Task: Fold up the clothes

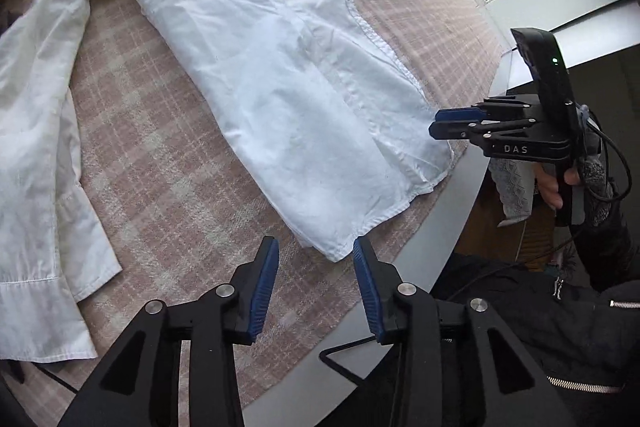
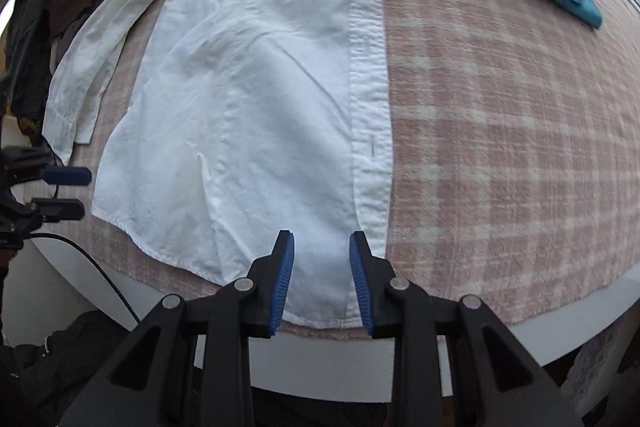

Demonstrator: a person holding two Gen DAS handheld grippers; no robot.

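The left gripper (image 1: 316,251) points steeply downward, its two blue-padded fingers (image 1: 266,283) standing apart with nothing pressed between them. In its own view it enters from six o'clock. The right gripper (image 2: 322,247) also points almost straight down, entering its own view from six o'clock, its fingers (image 2: 284,279) parted with a clear gap and gripping nothing. Seen from the left wrist, the right gripper (image 1: 448,121) sits at about three o'clock, lying level across the picture with its fingertips toward nine o'clock. A hand (image 1: 554,187) wraps its handle from below, and a dark sleeve (image 1: 604,227) runs off toward four o'clock.
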